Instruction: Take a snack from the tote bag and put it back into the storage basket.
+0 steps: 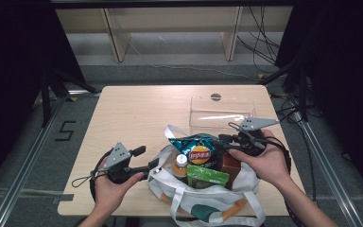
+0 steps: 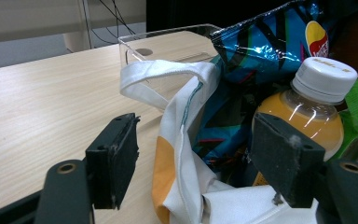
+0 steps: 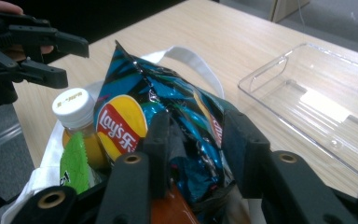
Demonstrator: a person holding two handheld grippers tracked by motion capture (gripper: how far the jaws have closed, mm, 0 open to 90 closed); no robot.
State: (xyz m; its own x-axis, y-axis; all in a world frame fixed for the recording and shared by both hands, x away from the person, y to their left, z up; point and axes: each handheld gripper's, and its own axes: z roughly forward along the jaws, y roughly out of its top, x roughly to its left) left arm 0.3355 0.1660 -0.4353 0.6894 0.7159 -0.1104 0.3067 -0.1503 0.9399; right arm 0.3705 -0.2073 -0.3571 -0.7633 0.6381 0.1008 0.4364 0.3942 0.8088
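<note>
My right gripper [image 3: 193, 140] pinching Lay's chip bag [image 3: 168, 102], which stands in white tote bag [image 1: 208, 198] beside orange drink bottle [image 3: 77, 123]. Chip bag light, crinkly, slippery, crushable; pinch crimped edge, gently. Pad contact probably full. Left gripper [image 2: 200, 158] spread around tote rim.

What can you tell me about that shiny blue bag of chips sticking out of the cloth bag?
The chip bag is glossy blue foil with black and teal streaks and a red-and-yellow Lay's logo. It looks puffed and crinkled, standing tilted in the open white tote bag, its sealed top edge pointing toward the clear plastic tray. A white-capped orange bottle and a green packet sit beside it. The right gripper has its jaws on either side of the foil, pinching it.
</note>
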